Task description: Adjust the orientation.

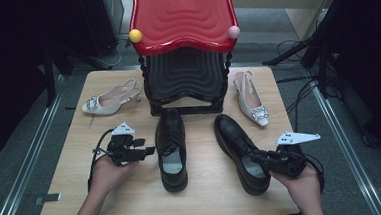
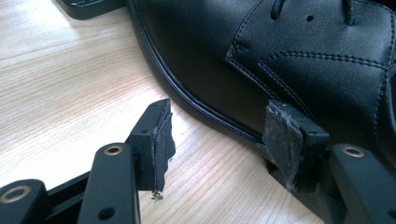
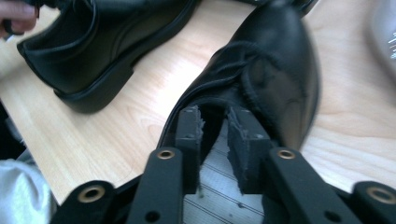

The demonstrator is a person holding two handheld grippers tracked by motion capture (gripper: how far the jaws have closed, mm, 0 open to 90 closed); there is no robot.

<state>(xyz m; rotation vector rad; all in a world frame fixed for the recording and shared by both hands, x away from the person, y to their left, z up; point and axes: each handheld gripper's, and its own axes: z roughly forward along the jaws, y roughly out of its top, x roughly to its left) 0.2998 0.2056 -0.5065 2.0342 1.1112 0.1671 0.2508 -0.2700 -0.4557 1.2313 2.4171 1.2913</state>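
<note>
Two black leather lace-up shoes stand side by side on the wooden table (image 1: pixel 209 201), toes pointing away from me. My left gripper (image 1: pixel 145 146) lies level at the left shoe's (image 1: pixel 171 149) outer side. Its jaws (image 2: pixel 217 135) are open, with bare wood between them and that shoe's (image 2: pixel 280 56) side and welt just beyond. My right gripper (image 1: pixel 255 157) reaches into the heel opening of the right shoe (image 1: pixel 238 149). Here the jaws (image 3: pixel 215 126) stand a little apart over the grey insole, inside the right shoe's (image 3: pixel 280 70) collar, pressing on nothing, so open.
A rack with a red wavy top (image 1: pixel 183 18) and a black shelf (image 1: pixel 187 80) stands at the table's back middle. One white slingback heel (image 1: pixel 110 98) lies left of it, another (image 1: pixel 252 101) right. Cables run over the floor at the right.
</note>
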